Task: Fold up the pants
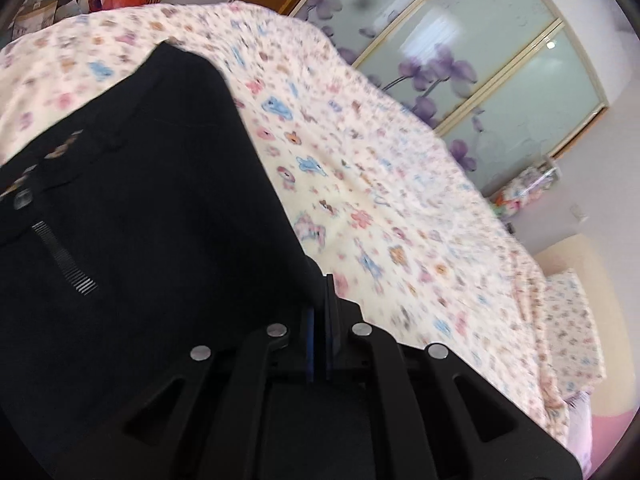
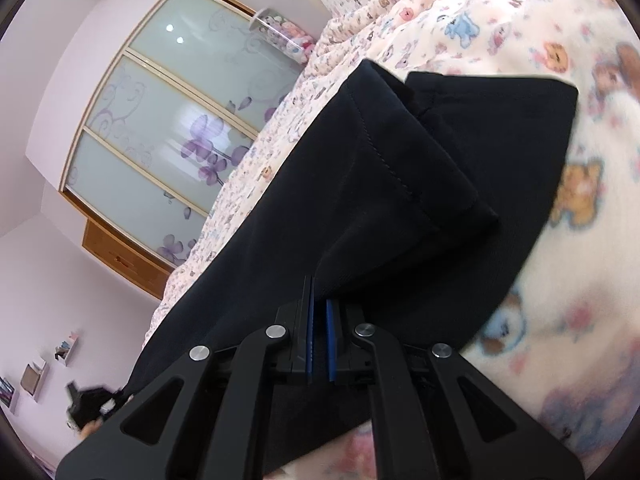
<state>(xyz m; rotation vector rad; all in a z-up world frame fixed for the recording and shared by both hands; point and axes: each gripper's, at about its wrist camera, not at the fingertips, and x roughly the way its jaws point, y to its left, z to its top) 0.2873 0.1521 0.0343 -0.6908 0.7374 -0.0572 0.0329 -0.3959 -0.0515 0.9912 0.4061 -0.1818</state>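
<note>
Pale lilac walls [image 2: 80,264]; frosted floral wardrobe doors [image 1: 476,60]; daylight.

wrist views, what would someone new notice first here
The black pants stand out most, spread dark across a pale bedsheet printed with cartoon animals. Each claw is shut on the fabric: the left claw at an edge, the right claw below a stitched hem. Behind the bed, a wardrobe with purple flowers on frosted doors.
</note>
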